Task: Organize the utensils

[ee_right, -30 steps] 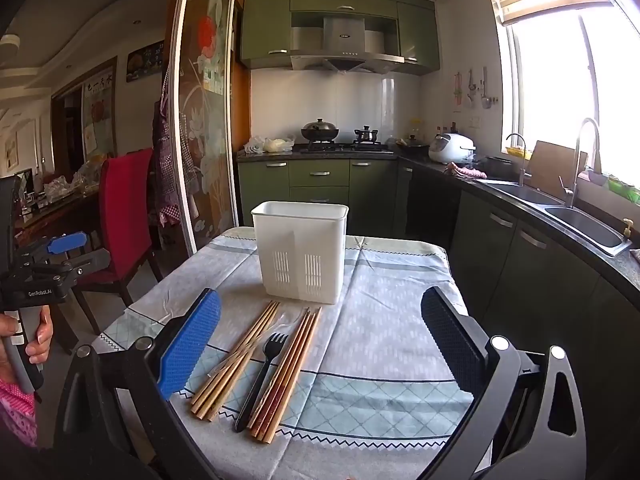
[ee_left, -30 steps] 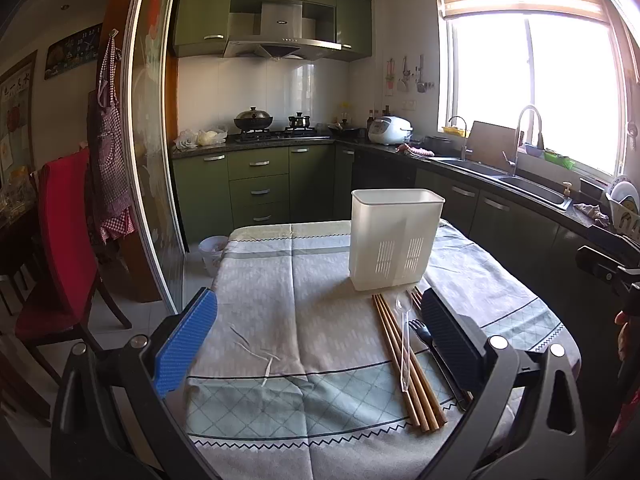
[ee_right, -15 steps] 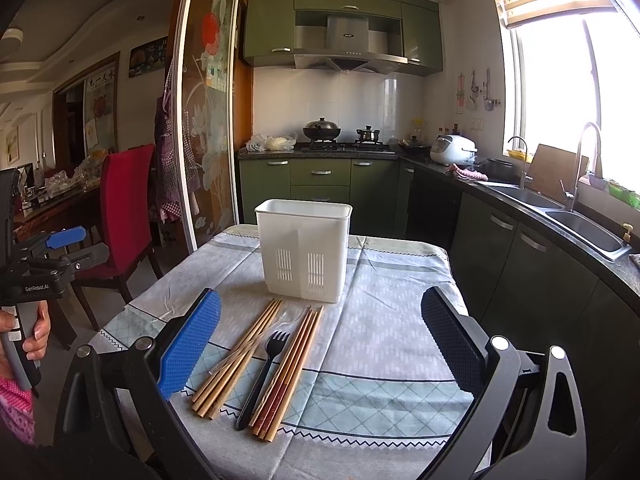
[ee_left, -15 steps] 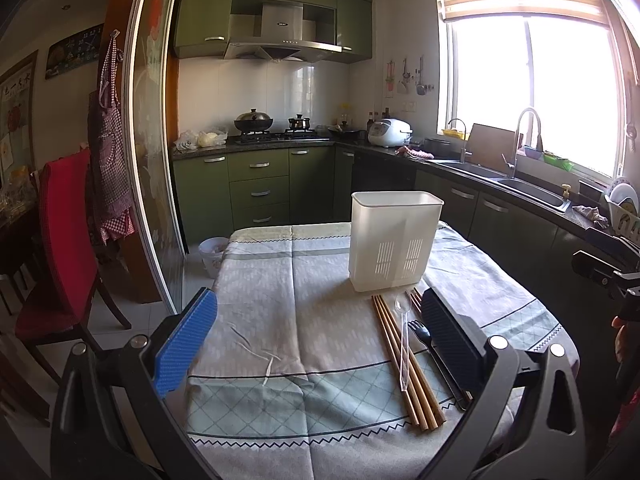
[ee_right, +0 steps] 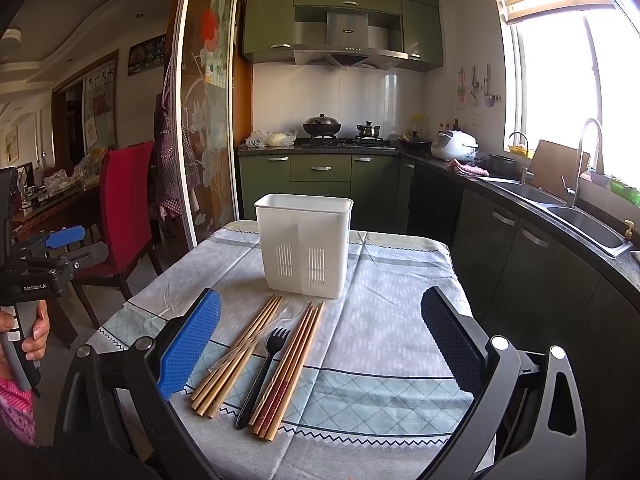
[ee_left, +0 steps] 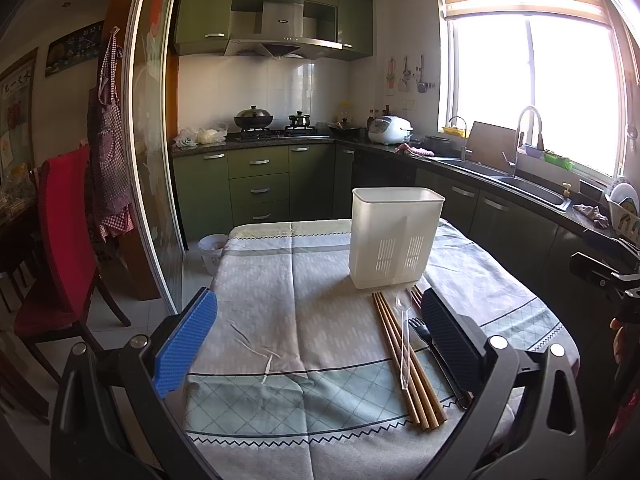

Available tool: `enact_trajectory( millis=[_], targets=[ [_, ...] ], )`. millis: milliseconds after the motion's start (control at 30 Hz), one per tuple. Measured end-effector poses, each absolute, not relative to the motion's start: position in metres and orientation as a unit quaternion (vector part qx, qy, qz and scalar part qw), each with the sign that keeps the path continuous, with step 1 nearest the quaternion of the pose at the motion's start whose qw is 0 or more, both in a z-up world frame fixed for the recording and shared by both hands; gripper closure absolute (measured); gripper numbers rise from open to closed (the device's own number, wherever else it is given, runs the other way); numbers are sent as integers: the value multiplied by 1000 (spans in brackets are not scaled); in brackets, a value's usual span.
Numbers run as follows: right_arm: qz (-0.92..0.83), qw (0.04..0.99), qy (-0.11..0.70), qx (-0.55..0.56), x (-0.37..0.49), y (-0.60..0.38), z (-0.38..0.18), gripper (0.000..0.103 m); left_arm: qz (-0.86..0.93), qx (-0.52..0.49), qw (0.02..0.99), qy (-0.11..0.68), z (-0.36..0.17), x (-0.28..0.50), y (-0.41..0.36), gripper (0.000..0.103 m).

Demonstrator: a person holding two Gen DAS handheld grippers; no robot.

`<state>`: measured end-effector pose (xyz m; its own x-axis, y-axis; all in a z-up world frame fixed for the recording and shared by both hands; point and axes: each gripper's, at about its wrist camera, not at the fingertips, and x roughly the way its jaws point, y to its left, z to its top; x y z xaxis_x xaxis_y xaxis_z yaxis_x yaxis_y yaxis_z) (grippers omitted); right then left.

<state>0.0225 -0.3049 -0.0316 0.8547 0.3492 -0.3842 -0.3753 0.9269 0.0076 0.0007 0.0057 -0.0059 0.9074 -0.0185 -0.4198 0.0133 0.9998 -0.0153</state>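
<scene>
Left gripper [ee_right: 60, 248] — grey body lettered "GenRobot.AI" — jaws parted.

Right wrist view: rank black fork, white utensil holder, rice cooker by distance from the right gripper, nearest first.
From the right gripper:
1. black fork, flat on the tablecloth between the two chopstick bundles, left of centre.
2. white utensil holder, upright just past the utensil tips, mid-table.
3. rice cooker, on the back counter, right, well beyond the table.
</scene>
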Motion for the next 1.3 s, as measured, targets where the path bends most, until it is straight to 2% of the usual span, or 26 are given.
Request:
enact_trajectory(
  millis=[1300],
  targets=[
    [189,960,203,-32,26,-303,-37,4,-8,-7,975,222,-15,4,7,6]
  ],
)
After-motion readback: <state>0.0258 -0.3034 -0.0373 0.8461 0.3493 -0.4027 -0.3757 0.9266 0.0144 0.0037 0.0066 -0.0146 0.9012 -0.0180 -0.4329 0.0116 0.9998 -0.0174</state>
